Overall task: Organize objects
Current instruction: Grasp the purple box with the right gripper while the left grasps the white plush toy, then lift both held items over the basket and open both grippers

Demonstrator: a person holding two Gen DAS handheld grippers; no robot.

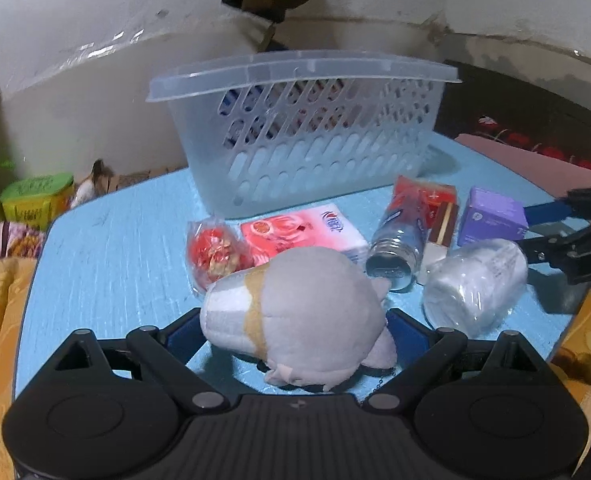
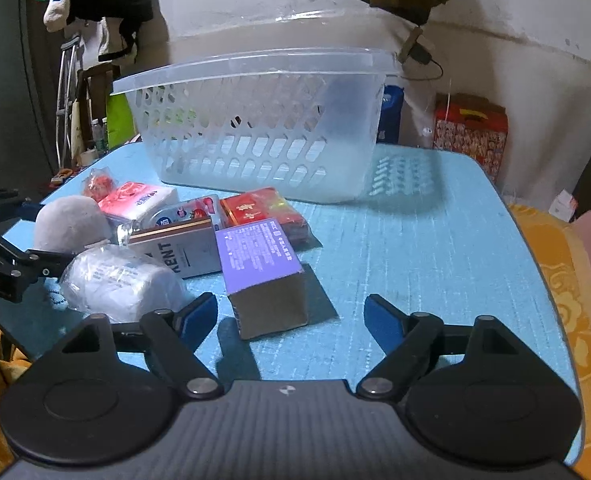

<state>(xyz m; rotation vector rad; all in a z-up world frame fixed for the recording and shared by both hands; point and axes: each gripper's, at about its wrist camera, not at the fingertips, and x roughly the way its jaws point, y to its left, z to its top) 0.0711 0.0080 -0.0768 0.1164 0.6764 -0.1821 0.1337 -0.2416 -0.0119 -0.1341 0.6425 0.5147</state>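
Observation:
A clear plastic basket stands at the back of the blue table; it also shows in the right wrist view. In front lie a grey plush toy, a red snack bag, a pink tissue pack, a bottle, a white wrapped roll and a purple box. My left gripper is open with its fingers either side of the plush toy. My right gripper is open, with the purple box just ahead between its fingers.
A red packet and a grey KENT box lie among the items. Orange cloth hangs by the table's right edge. A patterned red box and clutter stand behind the table by the wall.

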